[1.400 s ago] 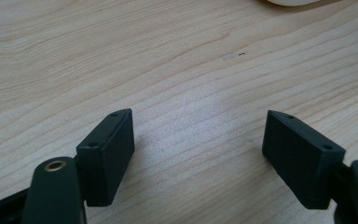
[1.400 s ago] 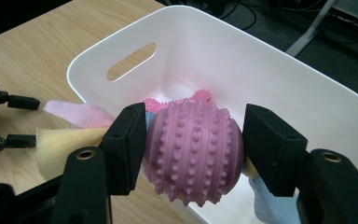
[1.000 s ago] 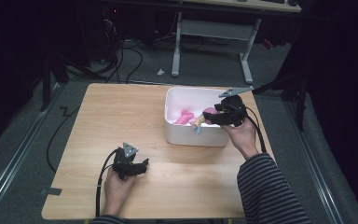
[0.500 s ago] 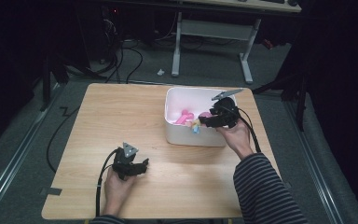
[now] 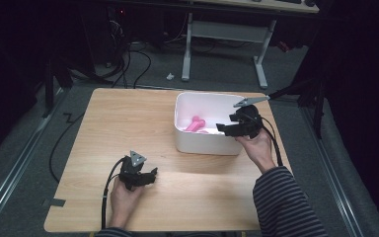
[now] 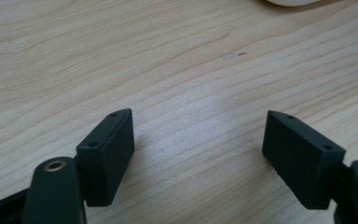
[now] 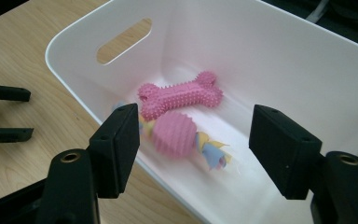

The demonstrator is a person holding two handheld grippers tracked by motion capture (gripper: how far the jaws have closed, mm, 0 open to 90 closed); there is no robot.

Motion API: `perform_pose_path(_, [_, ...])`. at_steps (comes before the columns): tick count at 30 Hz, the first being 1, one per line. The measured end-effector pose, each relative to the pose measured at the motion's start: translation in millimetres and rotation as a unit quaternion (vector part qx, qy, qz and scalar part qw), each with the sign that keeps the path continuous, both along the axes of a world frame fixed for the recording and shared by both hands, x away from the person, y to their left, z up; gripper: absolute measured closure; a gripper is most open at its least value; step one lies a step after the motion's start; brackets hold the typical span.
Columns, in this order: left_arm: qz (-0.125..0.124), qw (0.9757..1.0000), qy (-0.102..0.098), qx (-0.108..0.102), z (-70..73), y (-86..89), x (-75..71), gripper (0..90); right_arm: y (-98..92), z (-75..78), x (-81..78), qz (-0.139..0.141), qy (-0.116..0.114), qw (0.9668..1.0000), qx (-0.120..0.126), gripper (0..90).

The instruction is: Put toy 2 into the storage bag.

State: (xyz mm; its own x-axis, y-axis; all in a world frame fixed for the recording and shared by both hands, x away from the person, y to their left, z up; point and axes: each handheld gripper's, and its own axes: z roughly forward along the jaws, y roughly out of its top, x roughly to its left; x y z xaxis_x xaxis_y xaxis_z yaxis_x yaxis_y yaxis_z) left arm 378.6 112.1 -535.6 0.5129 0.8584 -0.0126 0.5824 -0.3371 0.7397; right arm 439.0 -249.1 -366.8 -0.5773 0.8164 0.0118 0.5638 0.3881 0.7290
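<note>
The left gripper [image 5: 150, 174] rests near the table's [image 5: 103, 123] seven-o'clock corner, jaws spread wide over bare wood with nothing between them, aimed toward three o'clock. At the table's two o'clock stands the white bin [image 7: 279, 51], where a pink bone chew toy [image 7: 181, 93] and a pink ball rope toy [image 7: 179, 135] lie touching on the floor. The right gripper [image 7: 193, 149] hovers over the bin's rim, tipped downward; its jaws have just been opening and now stand empty. Judging by this, the drop-off looks finished, with only withdrawal left.
</note>
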Motion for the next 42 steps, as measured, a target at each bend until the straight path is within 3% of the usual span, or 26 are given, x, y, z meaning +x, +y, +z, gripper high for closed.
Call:
perform_pose_path(13, [0.0, 1.0, 0.0, 0.0, 0.0, 0.0, 0.0, 25.3, -46.2, 7.1, -45.5, -0.032, -0.022, 0.9988, 0.031, 36.2])
perform_pose_path(17, [0.0, 1.0, 0.0, 0.0, 0.0, -0.1, 0.0, 25.3, -60.0, 8.4, -61.3, -0.045, -0.029, 0.9983, 0.02, 35.9])
perform_pose_path(21, [0.0, 1.0, 0.0, 0.0, 0.0, -0.1, 0.0, 25.3, -74.0, 10.0, -73.9, -0.053, -0.033, 0.9974, 0.035, 35.7])
perform_pose_path(25, [0.0, 1.0, 0.0, 0.0, 0.0, -0.2, -0.1, 25.3, -82.2, 8.0, -87.4, -0.061, -0.043, 0.9967, 0.032, 36.1])
perform_pose_path(27, [0.0, 1.0, 0.0, 0.0, 0.0, -0.2, -0.1, 25.3, -84.5, 5.4, -93.6, -0.063, -0.043, 0.9964, 0.036, 36.1])
perform_pose_path(30, [0.0, 1.0, 0.0, 0.001, 0.0, -0.2, -0.1, 25.3, -86.6, -0.7, -101.4, -0.071, -0.043, 0.9964, 0.02, 36.5])
perform_pose_path(42, [0.0, 1.0, 0.0, 0.001, 0.0, -0.2, -0.1, 25.3, -102.3, -24.4, -119.6, -0.083, -0.043, 0.9943, 0.05, 37.0])
